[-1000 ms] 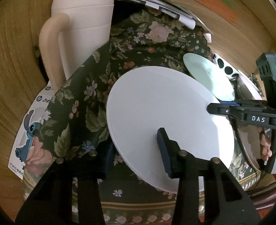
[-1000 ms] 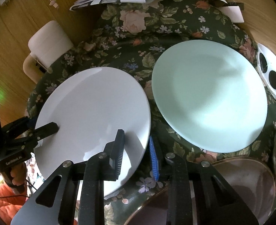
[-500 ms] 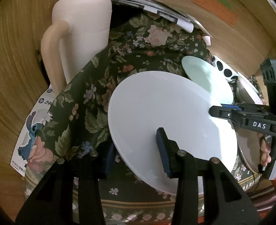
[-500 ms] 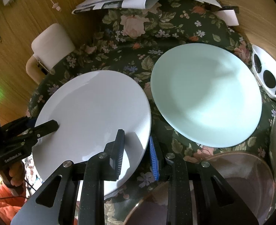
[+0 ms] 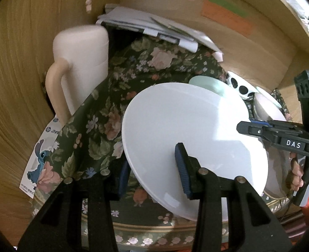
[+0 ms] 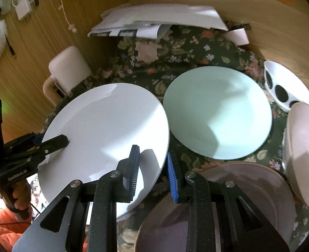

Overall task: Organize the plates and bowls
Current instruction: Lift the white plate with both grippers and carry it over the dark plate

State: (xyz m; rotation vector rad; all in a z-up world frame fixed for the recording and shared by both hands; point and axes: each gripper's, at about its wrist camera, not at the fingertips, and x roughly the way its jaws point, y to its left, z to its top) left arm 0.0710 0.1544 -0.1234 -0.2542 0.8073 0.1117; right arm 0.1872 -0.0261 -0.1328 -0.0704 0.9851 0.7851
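A large white plate (image 5: 186,130) (image 6: 104,130) is held off the floral cloth by both grippers. My left gripper (image 5: 152,168) is shut on its left rim, and shows in the right wrist view (image 6: 49,142). My right gripper (image 6: 152,166) is shut on its right rim, and shows in the left wrist view (image 5: 249,128). A pale green plate (image 6: 217,113) lies flat on the cloth to the right. A brown plate (image 6: 238,199) lies at the front right. A pink bowl (image 6: 303,153) and a black-spotted white bowl (image 6: 284,88) stand at the far right.
The floral cloth (image 5: 104,113) covers a round table. A cream chair with an armrest (image 5: 81,63) stands at the left. A stack of papers (image 6: 158,19) lies at the back. A Stitch leaflet (image 5: 41,159) lies on the wooden floor at the left.
The white plate has risen off the cloth with both grippers still on its rims. The views have pulled back and up, showing more of the bowls at the right.
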